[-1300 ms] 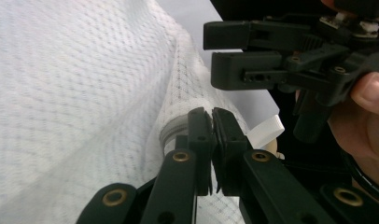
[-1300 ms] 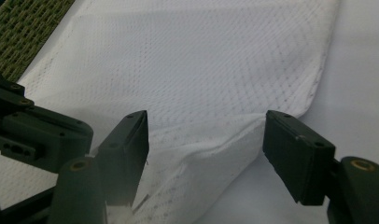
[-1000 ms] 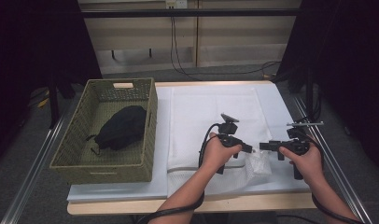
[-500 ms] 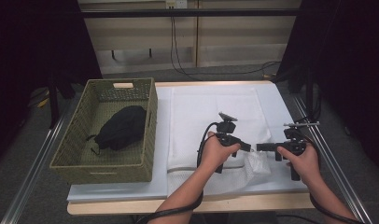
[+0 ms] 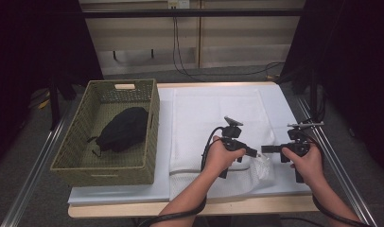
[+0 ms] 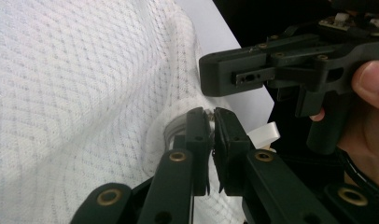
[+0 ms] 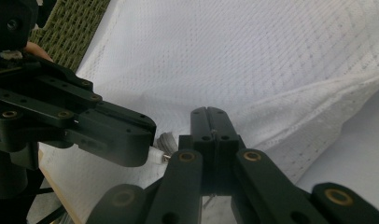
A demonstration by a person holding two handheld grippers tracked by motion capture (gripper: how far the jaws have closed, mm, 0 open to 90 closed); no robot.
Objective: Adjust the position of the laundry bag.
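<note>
High view, lower right: we pinch the white mesh laundry bag's [image 5: 213, 123] corner with both grippers, left [image 5: 253, 152] and right [image 5: 266, 149], jaws closed, to lift it.

Light fell evenly from above on the white cloth [image 5: 217, 113], bright against dim, near-black surroundings; both gripper views were soft, with the near black jaws blurred and little shadow
</note>
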